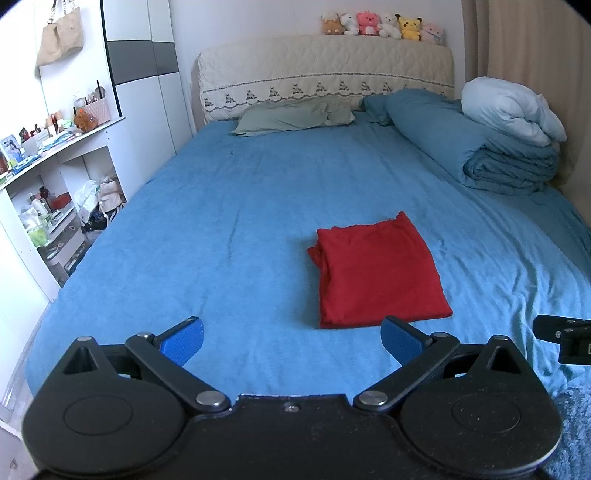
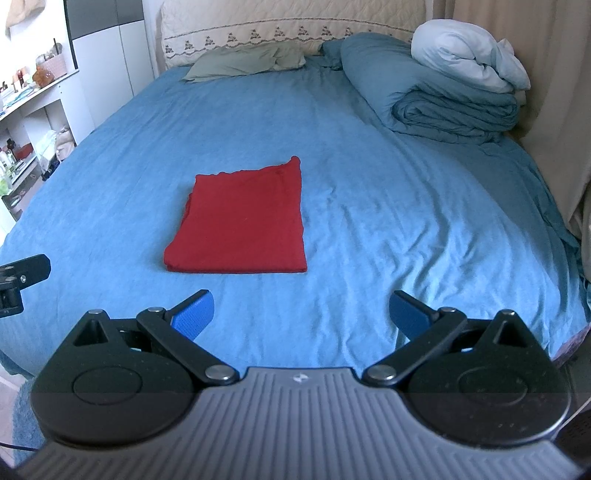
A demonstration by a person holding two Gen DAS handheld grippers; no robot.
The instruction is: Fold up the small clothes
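A red garment, folded into a flat, roughly rectangular packet, lies on a blue bedsheet near the foot half of the bed. Its long axis runs from the foot of the bed toward the headboard, slightly tilted. The near edge is a clean, straight fold; the far edge is wavier, with one corner poking up toward the headboard. Bunched layers show along its left side.

The left wrist view takes in a row of plush toys on top of the headboard, a hanging bag, and cluttered white shelves beside the bed. The right wrist view cuts off the headboard top, so the toys are out of frame, but it shows the garment more squarely, along with more of the rumpled sheet to the right. Both show a green-grey pillow, a folded blue duvet, and a pale bundle on top of it.

The left gripper hangs over the sheet with its blue-padded jaws spread wide, holding nothing; the garment lies just ahead of them, toward the right pad. The right gripper likewise has its jaws wide apart and empty; the garment lies ahead and to the left, clear of both pads.
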